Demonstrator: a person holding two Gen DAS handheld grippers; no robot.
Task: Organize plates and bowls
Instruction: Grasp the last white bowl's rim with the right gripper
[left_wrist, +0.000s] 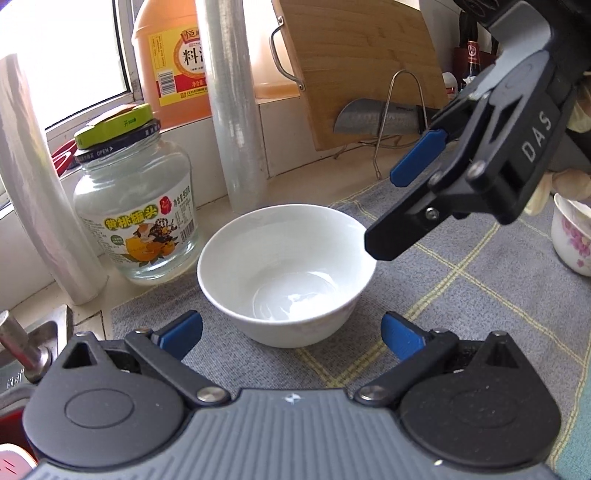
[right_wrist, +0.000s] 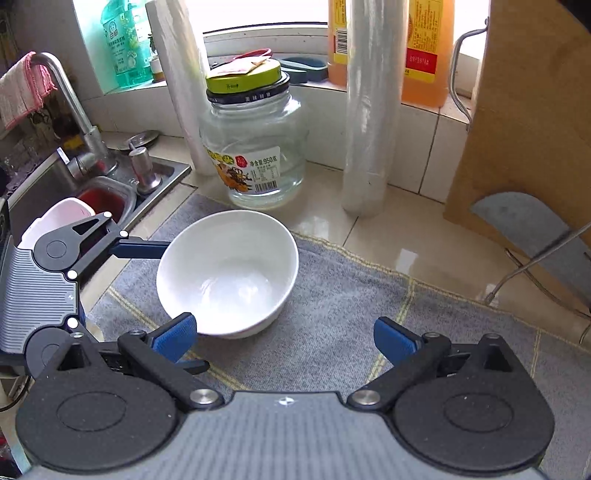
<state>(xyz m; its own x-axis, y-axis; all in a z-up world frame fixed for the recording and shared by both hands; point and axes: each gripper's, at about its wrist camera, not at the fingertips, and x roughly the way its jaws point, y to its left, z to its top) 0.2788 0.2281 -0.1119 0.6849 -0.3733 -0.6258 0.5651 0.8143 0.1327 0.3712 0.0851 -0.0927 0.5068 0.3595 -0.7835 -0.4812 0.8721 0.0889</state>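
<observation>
**Counter inspection: one white bowl on the mat, both grippers empty**

We are recording the items from largest to smallest. The tiled counter (right_wrist: 399, 236) is carrying a grey checked mat (left_wrist: 443, 295), which is covering most of the near work area. At the far right a wooden cutting board (left_wrist: 362, 66) is leaning in a wire rack (left_wrist: 388, 122), with a cleaver (left_wrist: 373, 118) lying behind the wire; the board is running off the frame's top edge. On the sill an orange bottle (left_wrist: 173, 66) is standing, partly hidden by a roll of cling film (left_wrist: 232, 99). A second roll (left_wrist: 40, 192) is leaning at the left. A glass jar (left_wrist: 136, 221) with stacked lids is standing just beside the mat's far corner. In the right wrist view we are noting the sink (right_wrist: 99, 195) and faucet (right_wrist: 70, 103) at the left, with a pink cloth (right_wrist: 22, 88) draped over the spout.

The white bowl (left_wrist: 286, 273) is sitting upright and empty on the mat, near the jar. The left gripper (left_wrist: 291, 332) is standing wide open just in front of the bowl, not touching it. The right gripper (right_wrist: 284, 338) is likewise spread and empty, its left fingertip overlapping the bowl's near rim in view; we cannot tell whether they are in contact. At the right edge a floral bowl (left_wrist: 572, 240) is being cut off by the frame, and a gloved hand (left_wrist: 554, 188) behind the right gripper is only partly visible.
</observation>
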